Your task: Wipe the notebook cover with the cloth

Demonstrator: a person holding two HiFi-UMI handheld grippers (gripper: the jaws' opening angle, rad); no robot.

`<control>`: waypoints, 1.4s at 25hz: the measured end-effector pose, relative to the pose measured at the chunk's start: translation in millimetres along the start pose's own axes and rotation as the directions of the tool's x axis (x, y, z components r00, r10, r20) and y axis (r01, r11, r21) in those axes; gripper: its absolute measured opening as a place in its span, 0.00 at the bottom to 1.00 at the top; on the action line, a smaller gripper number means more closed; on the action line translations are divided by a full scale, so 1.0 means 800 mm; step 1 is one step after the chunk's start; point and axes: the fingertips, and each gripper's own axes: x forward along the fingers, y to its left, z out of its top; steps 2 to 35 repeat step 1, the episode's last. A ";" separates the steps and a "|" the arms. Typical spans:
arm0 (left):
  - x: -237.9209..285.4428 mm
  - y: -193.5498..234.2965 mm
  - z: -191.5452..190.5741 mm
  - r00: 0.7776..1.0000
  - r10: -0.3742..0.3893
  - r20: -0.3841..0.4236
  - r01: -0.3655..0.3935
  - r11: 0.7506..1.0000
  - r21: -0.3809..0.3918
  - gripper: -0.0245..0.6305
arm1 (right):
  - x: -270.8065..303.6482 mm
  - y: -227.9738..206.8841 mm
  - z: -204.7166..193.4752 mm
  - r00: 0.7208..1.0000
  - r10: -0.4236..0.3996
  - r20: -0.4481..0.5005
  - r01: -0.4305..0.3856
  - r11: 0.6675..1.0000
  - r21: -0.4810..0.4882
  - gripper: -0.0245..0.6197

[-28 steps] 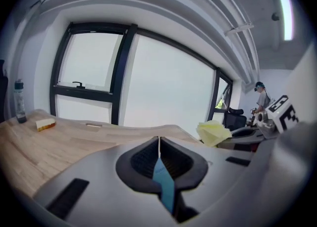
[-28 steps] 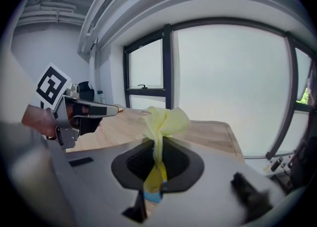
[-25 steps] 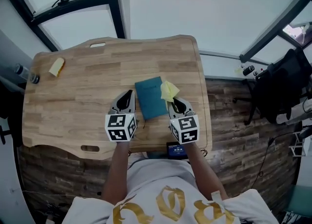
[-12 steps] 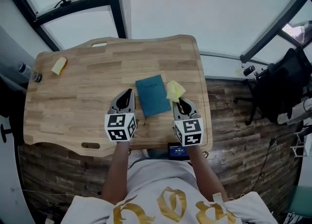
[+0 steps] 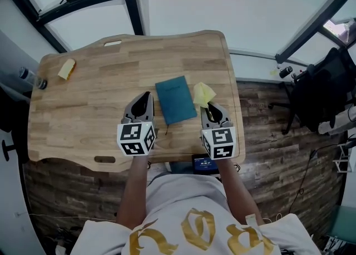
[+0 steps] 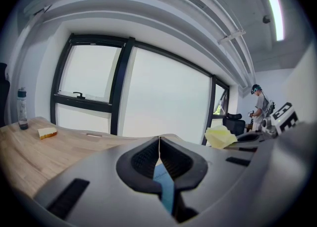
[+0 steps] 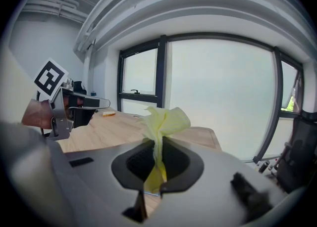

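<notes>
In the head view, the notebook (image 5: 177, 99) lies flat on the wooden desk (image 5: 89, 109), toward the near edge and right of the middle, between both grippers. The right gripper (image 5: 210, 109) carries the yellow cloth (image 5: 203, 93) just beside the notebook's right edge and off the cover. We judge that no wiping stroke is under way; next the cloth must come down onto the cover and sweep across. Plank flooring surrounds the desk.

In the left gripper view, the left gripper (image 6: 159, 148) has its jaws pressed together with nothing between them. Tall windows stand beyond the desk's far edge.

In the right gripper view, the jaws pinch the bunched cloth.
</notes>
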 end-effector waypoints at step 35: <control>0.000 0.000 0.001 1.000 -0.001 0.004 0.001 1.000 -0.003 0.06 | 0.000 0.000 0.000 1.000 -0.001 -0.001 0.001 1.000 -0.006 0.10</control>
